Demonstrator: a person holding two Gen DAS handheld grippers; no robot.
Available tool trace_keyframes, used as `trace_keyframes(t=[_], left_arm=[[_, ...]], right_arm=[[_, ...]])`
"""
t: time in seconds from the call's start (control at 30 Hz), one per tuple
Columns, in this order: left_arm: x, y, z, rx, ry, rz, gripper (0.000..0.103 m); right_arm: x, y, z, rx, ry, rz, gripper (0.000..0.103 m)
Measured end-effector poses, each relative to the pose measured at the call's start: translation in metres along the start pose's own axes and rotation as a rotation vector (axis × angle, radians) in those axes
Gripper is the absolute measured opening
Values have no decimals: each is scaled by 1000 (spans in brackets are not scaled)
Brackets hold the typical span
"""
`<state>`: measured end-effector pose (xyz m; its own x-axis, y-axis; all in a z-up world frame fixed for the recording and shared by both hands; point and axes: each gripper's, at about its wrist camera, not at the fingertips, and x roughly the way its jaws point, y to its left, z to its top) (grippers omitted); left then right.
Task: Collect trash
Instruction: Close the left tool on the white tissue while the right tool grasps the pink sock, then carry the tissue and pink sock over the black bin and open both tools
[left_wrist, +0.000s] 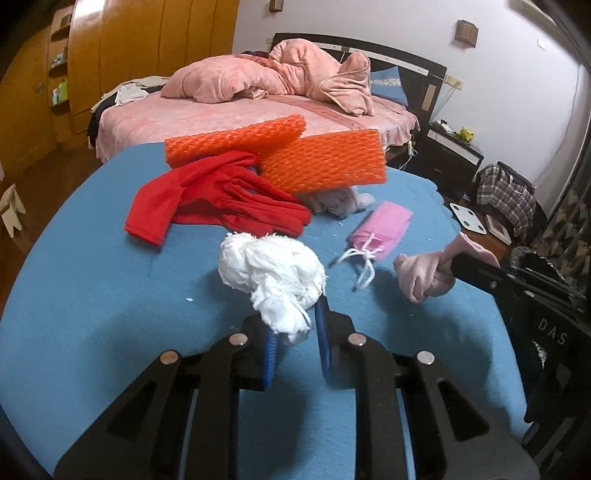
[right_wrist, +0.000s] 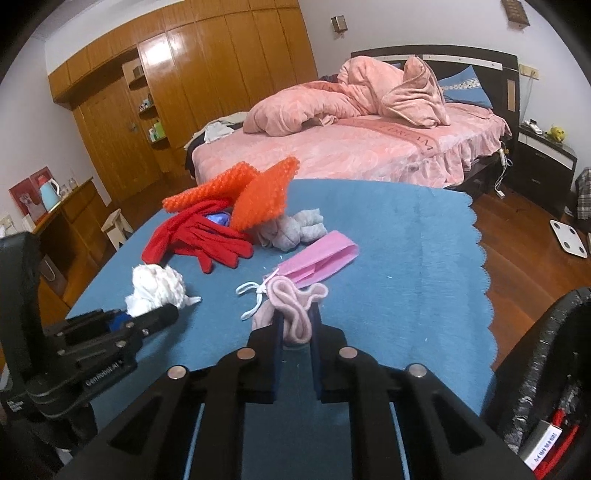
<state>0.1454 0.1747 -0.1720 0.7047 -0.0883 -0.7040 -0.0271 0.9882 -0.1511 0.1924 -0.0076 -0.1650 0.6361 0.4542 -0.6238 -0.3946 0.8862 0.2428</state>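
My left gripper (left_wrist: 295, 325) is shut on a crumpled white tissue wad (left_wrist: 271, 277) and holds it above the blue table cloth (left_wrist: 92, 295). My right gripper (right_wrist: 297, 325) is shut on a pale pink sock (right_wrist: 291, 306); it also shows in the left wrist view (left_wrist: 428, 273). A pink face mask (right_wrist: 321, 260) with white ear loops lies on the cloth just beyond the sock. Further back lie red gloves (right_wrist: 199, 236), orange foam netting (right_wrist: 258, 195) and a grey balled sock (right_wrist: 291, 229).
A black-lined trash bin (right_wrist: 546, 376) with items inside stands at the table's right edge. The cloth's scalloped edge (right_wrist: 484, 266) drops to wood floor. A pink bed (right_wrist: 351, 147), wardrobe and nightstand stand behind. A white scale (right_wrist: 569, 238) lies on the floor.
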Motion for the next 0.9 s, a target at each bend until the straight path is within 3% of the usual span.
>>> trace_keyframes(t=[0.9], left_arm=[[-52,-67,18,92,-111,-79,18]], right_arm=[[-87,-37,9,57,-134,-56,13]])
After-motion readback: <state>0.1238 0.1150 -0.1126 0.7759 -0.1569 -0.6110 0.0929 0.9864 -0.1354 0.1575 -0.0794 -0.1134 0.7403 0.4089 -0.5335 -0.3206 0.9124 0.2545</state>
